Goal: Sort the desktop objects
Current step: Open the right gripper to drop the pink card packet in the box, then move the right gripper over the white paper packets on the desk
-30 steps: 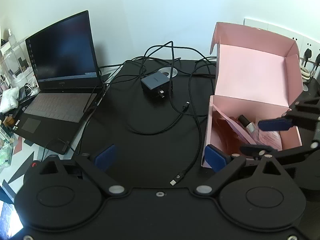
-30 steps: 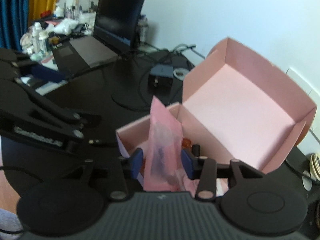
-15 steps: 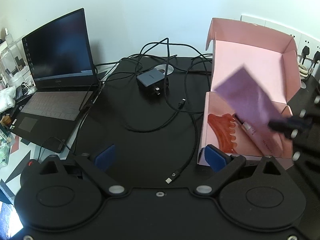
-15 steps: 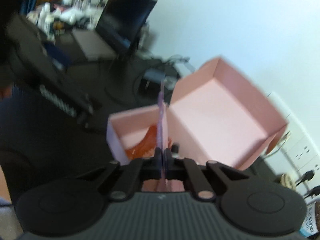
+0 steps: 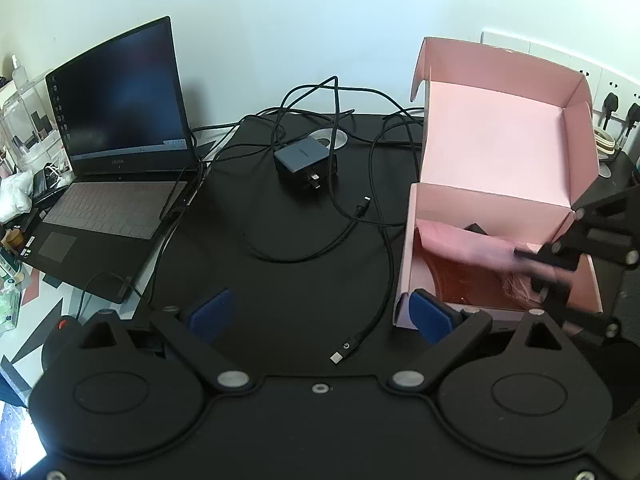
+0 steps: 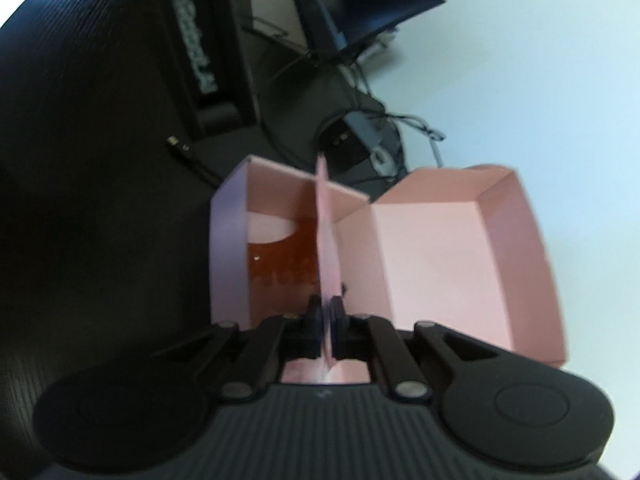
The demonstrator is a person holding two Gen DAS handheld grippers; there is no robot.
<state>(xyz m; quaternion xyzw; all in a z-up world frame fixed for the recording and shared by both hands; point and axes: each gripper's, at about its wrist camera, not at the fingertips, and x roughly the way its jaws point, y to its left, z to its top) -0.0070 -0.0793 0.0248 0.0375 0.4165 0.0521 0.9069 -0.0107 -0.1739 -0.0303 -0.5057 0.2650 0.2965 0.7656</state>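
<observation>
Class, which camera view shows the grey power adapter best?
The left wrist view: the grey power adapter lies sharp and unobstructed on the black desk, prongs visible. The right wrist view shows it only small, blurred and dark beyond the pink box.

Motion blur smears my right gripper [image 5: 536, 258] and the pink pouch [image 5: 468, 242] in the left wrist view. The pouch hides part of the orange item [image 6: 280, 268] in the pink box [image 6: 432, 256]; its identity is indeterminate.
</observation>
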